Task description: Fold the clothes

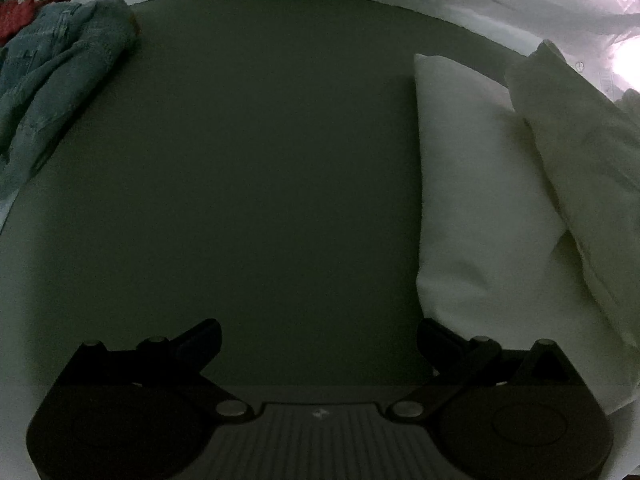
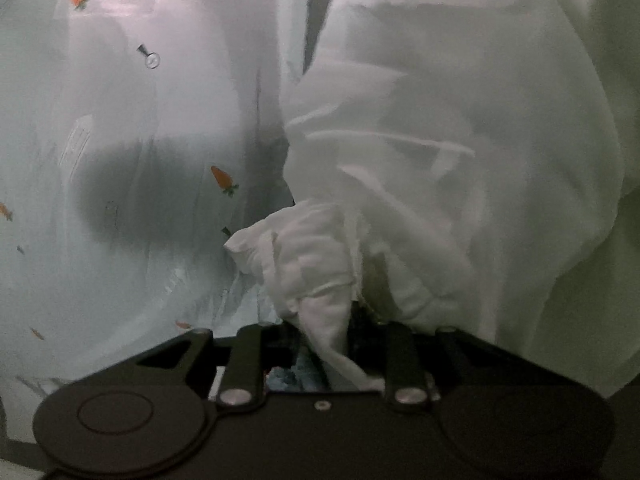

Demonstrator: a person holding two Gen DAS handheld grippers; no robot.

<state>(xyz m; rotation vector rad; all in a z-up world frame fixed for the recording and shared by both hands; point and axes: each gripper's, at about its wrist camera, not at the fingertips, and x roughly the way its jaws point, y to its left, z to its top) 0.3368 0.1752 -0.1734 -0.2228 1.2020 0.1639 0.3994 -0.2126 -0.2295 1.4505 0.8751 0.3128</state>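
A white garment (image 1: 480,200) lies along the right side of a dark grey mat (image 1: 260,160) in the left wrist view. My left gripper (image 1: 318,332) is open and empty, low over the mat, its right finger beside the garment's near edge. In the right wrist view my right gripper (image 2: 324,332) is shut on a bunched fold of the same white garment (image 2: 460,140), which hangs up and to the right in loose folds. The fingertips are hidden by the cloth.
A blue denim garment (image 1: 52,88) lies crumpled at the mat's far left, with something red (image 1: 24,12) behind it. A pale sheet with carrot prints (image 2: 120,160) surrounds the mat.
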